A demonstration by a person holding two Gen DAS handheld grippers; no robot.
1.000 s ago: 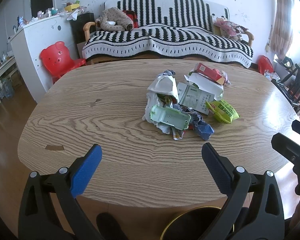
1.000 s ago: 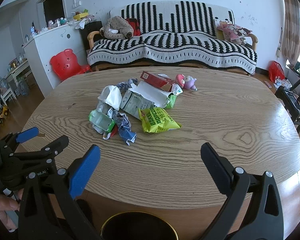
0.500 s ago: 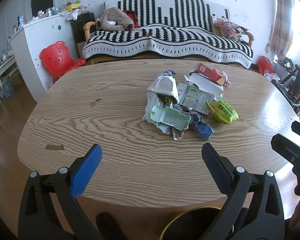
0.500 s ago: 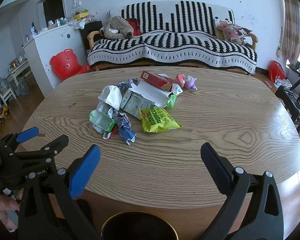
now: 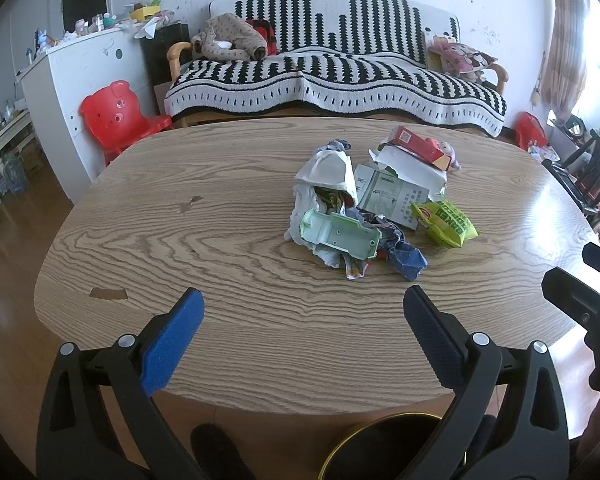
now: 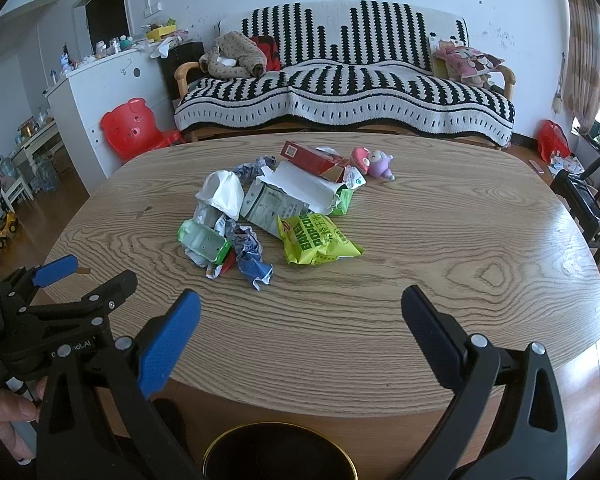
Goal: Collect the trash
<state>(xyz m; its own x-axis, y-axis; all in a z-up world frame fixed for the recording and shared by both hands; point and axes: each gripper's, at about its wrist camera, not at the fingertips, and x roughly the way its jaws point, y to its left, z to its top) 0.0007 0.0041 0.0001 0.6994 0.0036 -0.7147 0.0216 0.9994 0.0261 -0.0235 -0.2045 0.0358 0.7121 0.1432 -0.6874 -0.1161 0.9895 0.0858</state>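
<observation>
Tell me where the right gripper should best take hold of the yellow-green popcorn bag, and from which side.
Probably its near right corner, coming from the table's near edge. The popcorn bag lies flat on the table, and that end tapers to a thin sealed tip pointing away from the pile, with bare wood around it. The far edge touches the paper carton. The right gripper is open and empty.

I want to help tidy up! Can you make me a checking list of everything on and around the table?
Surface: oval wooden table, a chipped patch near its left edge.
Job's things: trash pile mid-table: yellow-green popcorn bag, red carton, green plastic tray, crumpled blue paper, white wrappers. Black bin below the near edge.
Clutter: small pink toy beside the pile.
Tongs: left tongs and right tongs both open, empty, short of the pile.
Cables: nothing seen.
Surroundings: striped sofa, red piggy chair, white cabinet.
</observation>
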